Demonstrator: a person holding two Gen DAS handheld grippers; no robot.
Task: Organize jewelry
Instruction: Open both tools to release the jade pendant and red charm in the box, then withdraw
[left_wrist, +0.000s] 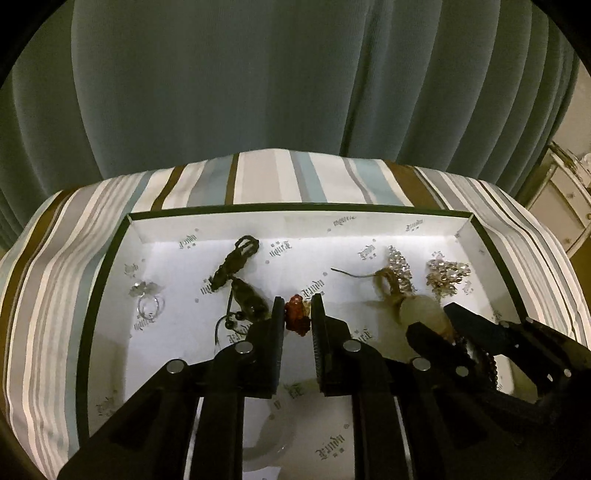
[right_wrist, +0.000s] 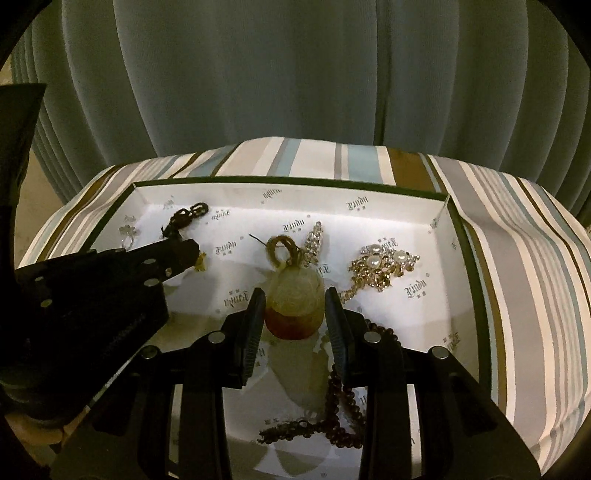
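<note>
In the white-lined box (left_wrist: 110, 266), the left claw (left_wrist: 297, 314) brackets a small red carved pendant (left_wrist: 296, 314), jaws narrowly parted, contact unclear. The right claw (right_wrist: 295, 306) straddles the pale round pendant (right_wrist: 295, 299), corded end toward the box's far edge.

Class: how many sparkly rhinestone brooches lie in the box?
2: a narrow silver brooch beside the pendant's cord loop, and a gold pearl brooch further right. Grippers may hide others.
</note>
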